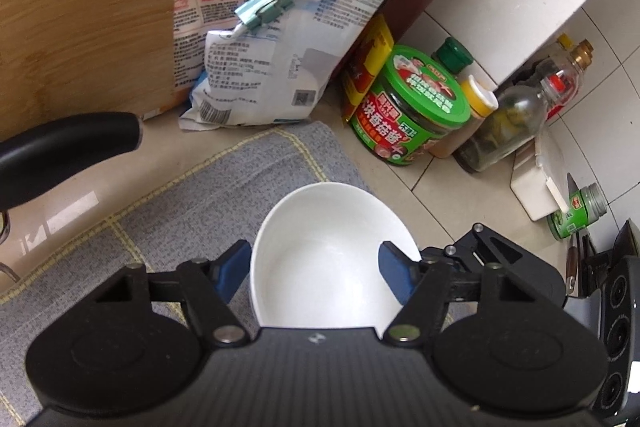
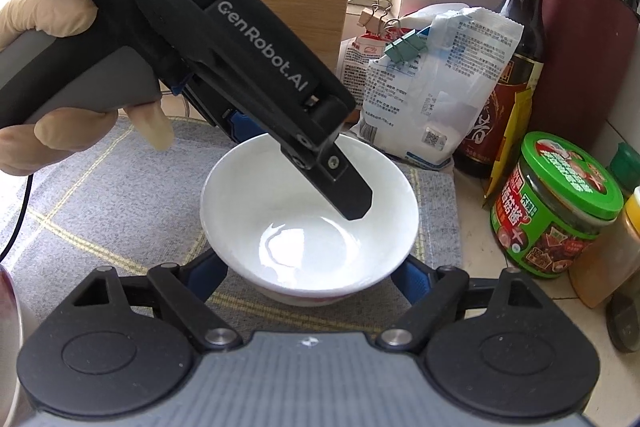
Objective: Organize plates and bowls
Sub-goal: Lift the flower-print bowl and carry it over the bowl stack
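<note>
So over on the left there's a gloved hand (image 2: 60,75) wrapped around the left gripper (image 2: 304,163), which comes in at an angle from the upper left. One finger (image 2: 348,195) is down inside the white bowl (image 2: 310,219) and the other sits outside the far rim, so it's clamped on the bowl's wall. From that gripper's own camera you get the same story: blue pads (image 1: 394,279) on either side of the rim, pinching it.

The bowl itself is sitting upright on a grey cloth mat (image 2: 100,195) with yellow stripes, empty and glossy inside, with a bit of red showing low on its outside.

The right gripper (image 2: 310,277) is at the near side of the bowl, its jaws straddling the base. The blue fingertips are mostly hidden behind the bowl, so I honestly can't tell if they're pressing on it or just sitting beside it.

Past the mat on the right: a clipped white bag (image 2: 436,83), a dark sauce bottle (image 2: 512,59), and a green-lidded jar (image 2: 556,203), all crowded together near the wall.
</note>
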Available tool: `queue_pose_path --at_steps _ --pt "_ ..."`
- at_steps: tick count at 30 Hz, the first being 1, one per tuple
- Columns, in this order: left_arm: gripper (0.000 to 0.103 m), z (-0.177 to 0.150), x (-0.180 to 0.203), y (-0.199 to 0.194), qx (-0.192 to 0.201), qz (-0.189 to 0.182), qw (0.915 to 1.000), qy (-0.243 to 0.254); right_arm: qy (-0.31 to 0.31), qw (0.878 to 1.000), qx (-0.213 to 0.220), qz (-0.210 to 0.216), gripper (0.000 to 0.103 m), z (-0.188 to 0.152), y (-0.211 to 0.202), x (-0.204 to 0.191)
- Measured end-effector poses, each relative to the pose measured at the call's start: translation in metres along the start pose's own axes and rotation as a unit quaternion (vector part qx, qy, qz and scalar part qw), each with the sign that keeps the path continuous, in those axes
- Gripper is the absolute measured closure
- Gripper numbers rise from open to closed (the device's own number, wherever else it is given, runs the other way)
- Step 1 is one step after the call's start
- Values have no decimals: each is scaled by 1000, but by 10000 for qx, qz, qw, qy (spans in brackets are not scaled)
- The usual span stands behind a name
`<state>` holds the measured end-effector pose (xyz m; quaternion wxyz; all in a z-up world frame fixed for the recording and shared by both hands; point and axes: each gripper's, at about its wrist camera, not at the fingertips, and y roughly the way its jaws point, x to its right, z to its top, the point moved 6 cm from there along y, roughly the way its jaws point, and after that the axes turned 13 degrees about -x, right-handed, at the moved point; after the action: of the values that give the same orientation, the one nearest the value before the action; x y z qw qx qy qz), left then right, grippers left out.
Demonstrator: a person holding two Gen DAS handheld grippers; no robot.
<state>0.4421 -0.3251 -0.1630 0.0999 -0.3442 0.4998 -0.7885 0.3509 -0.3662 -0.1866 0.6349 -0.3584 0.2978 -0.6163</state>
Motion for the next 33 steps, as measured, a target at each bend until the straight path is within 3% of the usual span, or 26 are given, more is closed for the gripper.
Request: queue_pose_path --at_steps 14,33 --pt "34 -7 14 -23 141 75 9998 111 -100 9999 67 -62 12 2 -19 -6" --pt "34 -43 52 -88 528 309 9981 95 -364 9987 346 -53 12 0 -87 -40"
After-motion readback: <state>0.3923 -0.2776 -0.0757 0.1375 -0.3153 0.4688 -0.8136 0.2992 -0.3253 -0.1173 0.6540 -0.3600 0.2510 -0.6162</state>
